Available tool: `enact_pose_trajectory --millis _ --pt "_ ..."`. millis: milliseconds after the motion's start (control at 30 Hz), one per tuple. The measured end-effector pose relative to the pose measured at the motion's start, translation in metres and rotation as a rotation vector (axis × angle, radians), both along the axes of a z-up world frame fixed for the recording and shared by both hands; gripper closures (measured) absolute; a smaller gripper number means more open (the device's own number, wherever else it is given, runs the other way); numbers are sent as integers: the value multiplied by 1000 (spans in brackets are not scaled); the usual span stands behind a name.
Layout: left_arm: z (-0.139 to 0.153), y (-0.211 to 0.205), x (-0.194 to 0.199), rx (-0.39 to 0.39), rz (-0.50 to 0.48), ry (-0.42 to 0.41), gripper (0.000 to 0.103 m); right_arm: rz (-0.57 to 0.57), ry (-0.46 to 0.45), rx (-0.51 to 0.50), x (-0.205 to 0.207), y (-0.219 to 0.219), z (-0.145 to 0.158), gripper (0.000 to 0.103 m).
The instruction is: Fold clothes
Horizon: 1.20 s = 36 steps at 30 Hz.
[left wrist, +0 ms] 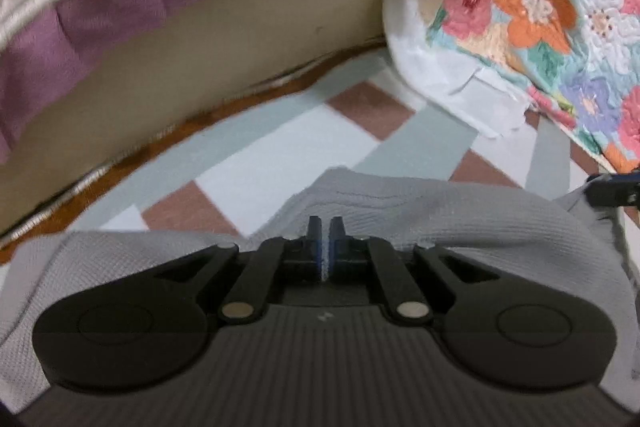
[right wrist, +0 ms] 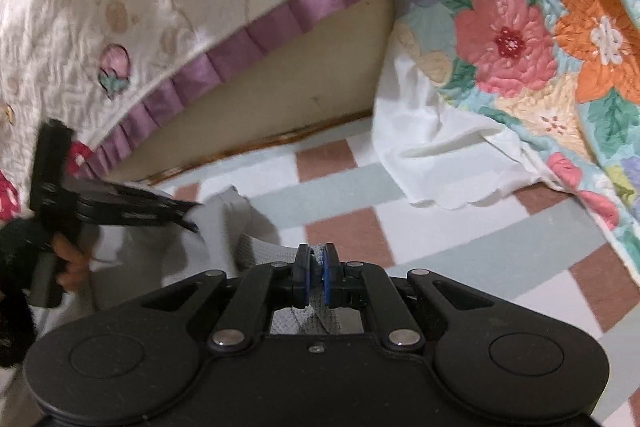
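Note:
A grey knit garment (left wrist: 460,211) hangs bunched across the lower part of the left wrist view, above a checked mat. My left gripper (left wrist: 325,227) is shut on its upper edge, with cloth pinched between the blue pads. In the right wrist view my right gripper (right wrist: 316,255) is shut on another part of the same grey garment (right wrist: 224,227). The left gripper (right wrist: 120,205) appears at the left there, held by a hand (right wrist: 70,263), with the cloth draped beneath it. The right gripper's tip (left wrist: 612,189) shows at the right edge of the left wrist view.
The checked mat (left wrist: 280,151) of white, pale green and brown squares lies below. A cream quilt with a purple ruffle (right wrist: 224,55) overhangs a beige base (left wrist: 224,43) behind. A floral quilt (right wrist: 560,39) and white cloth (right wrist: 436,151) drape at the right.

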<state>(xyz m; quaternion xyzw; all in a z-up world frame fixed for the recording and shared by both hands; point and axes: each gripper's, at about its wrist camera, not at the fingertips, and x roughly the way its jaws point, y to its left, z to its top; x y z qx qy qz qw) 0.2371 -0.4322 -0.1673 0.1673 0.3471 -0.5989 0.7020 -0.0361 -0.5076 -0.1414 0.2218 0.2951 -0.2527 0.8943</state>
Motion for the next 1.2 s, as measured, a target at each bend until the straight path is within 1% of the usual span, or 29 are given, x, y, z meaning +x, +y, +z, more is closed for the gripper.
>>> enact_pose_trajectory --millis 100,133,233,267,300,333,400,433,467,533,567,600,633,700,767,800,833,867,933,1000,1033,1067,1100,1133,1200 --pt "29 26 3 -191 54 47 100 -33 8 60 -2 -14 -12 96" --pt "36 36 5 -233 74 68 100 -41 15 76 -3 -18 -18 96" --pt "31 57 11 -165 149 87 100 -74 56 118 -1 -25 -34 95" --pt "22 63 13 -131 163 102 100 -86 78 128 0 -26 -37 93" --pt "12 69 15 -96 175 118 100 -97 106 117 1 -25 -38 86" --pt "3 76 15 -71 185 138 100 -109 134 107 2 -24 -39 86" --pt "-6 89 13 -60 183 142 100 -94 165 36 1 -17 -32 86" --pt "-8 94 10 -57 184 133 100 -71 170 2 0 -12 -27 85" --pt "-8 96 6 -53 182 120 100 -38 163 -12 -1 -9 -23 85" --pt "-8 96 0 -45 176 98 100 60 117 20 -3 -3 -17 83" --pt "-7 95 -3 -41 174 91 100 102 101 44 -3 -1 -16 81" --pt "-7 94 -4 -39 170 89 100 125 104 65 -1 1 -18 76" --pt "-7 93 -5 -36 167 89 100 136 120 65 1 4 -21 73" --pt "-8 90 -6 -27 160 87 100 156 157 56 5 9 -30 72" --pt "-9 87 -6 -18 153 87 100 178 196 31 10 13 -39 68" --pt "-10 84 -7 -13 147 88 99 184 203 22 12 13 -42 64" --pt "-11 82 -6 -9 141 90 99 181 193 22 12 12 -42 52" --pt "-13 79 -6 -5 136 91 99 178 183 21 13 10 -42 50" --pt "-15 70 -4 5 129 104 92 172 163 20 13 7 -43 49" --pt "-18 62 -1 5 124 139 92 166 143 19 14 3 -43 48" --pt "-19 58 1 4 121 155 92 163 133 19 15 2 -44 63" --pt "-19 53 1 7 109 157 92 151 119 29 14 -1 -43 80" --pt "-19 48 0 11 96 158 95 126 89 61 10 -7 -41 96" --pt "-18 42 -2 16 81 134 100 98 42 102 4 -13 -40 100" --pt "-9 31 -10 27 50 63 101 36 -46 149 -13 -21 -35 100"
